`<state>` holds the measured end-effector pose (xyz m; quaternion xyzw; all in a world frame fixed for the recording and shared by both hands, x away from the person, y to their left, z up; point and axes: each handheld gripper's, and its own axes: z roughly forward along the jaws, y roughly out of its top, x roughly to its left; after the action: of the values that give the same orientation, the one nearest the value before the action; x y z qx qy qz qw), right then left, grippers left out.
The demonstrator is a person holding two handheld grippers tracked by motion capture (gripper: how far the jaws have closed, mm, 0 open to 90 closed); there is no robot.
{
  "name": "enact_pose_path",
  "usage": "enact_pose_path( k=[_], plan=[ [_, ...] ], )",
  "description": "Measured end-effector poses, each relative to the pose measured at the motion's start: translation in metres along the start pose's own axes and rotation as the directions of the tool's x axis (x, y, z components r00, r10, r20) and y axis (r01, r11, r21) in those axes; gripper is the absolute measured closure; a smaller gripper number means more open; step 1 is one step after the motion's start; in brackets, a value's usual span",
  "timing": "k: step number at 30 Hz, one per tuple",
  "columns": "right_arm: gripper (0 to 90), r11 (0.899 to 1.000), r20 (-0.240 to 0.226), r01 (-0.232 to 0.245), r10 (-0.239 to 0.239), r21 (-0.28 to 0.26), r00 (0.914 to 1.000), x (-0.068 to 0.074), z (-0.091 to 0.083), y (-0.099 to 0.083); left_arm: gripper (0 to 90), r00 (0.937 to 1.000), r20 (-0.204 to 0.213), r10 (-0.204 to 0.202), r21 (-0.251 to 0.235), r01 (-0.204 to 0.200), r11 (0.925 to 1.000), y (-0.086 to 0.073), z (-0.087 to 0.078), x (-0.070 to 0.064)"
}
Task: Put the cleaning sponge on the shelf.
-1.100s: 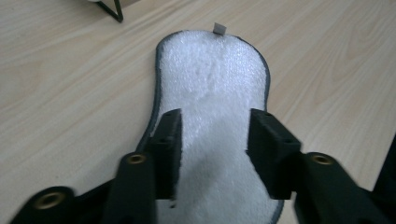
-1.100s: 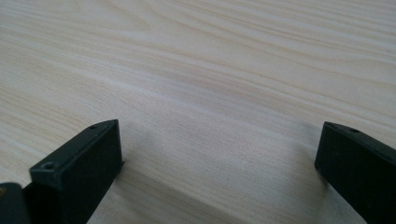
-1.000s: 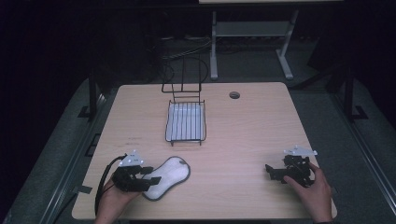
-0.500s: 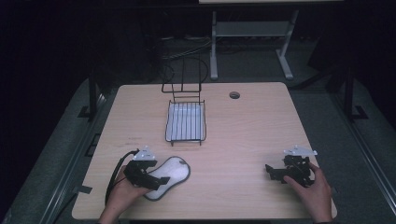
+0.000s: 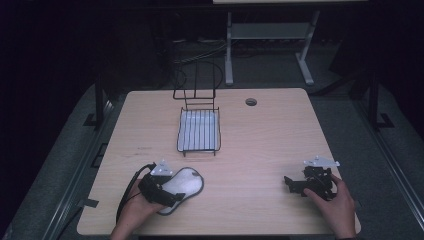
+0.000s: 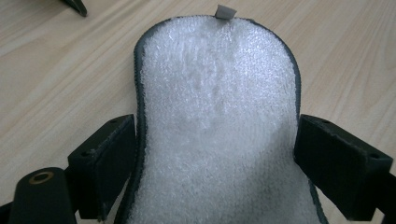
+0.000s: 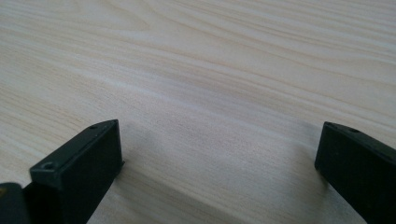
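1. Fleecy white insole (image 6: 217, 126) with dark edging, flat on table (image 5: 280, 130), near left front edge.
2. Probably light, floppy, easily bent; best pinched across narrow waist.
3. Left gripper (image 6: 217, 163) jaws spread, straddling insole, barely touching.
4. Right gripper (image 7: 219, 172) jaws spread wide over bare wood.

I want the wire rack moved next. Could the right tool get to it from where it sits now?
Probably yes. The right tool rests open on the table with nothing between its jaws, and bare wood lies between it and the wire rack. The fleecy insole sits off to the left, out of that path.
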<state>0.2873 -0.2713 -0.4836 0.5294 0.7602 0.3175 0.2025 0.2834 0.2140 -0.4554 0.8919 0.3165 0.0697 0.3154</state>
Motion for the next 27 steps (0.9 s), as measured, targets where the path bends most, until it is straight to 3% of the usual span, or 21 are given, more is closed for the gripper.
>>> enact_pose_path(
  k=[19, 27],
  plan=[
    [0.2, 1.000, 0.000, 0.000, 0.000, 0.000, 1.0000, 0.0000, 0.0000, 0.0000, 16.6, 0.9997, 0.022, 0.006, 0.028, -0.007, 0.9996, 0.0013, 0.0033, -0.0005],
    [0.2, 1.000, 0.000, 0.000, 0.000, 0.000, 1.0000, 0.0000, 0.0000, 0.0000, 21.6, 0.9994, 0.001, 0.035, 0.034, -0.035, 0.9988, 0.0046, -0.0037, -0.0034]
  ],
)
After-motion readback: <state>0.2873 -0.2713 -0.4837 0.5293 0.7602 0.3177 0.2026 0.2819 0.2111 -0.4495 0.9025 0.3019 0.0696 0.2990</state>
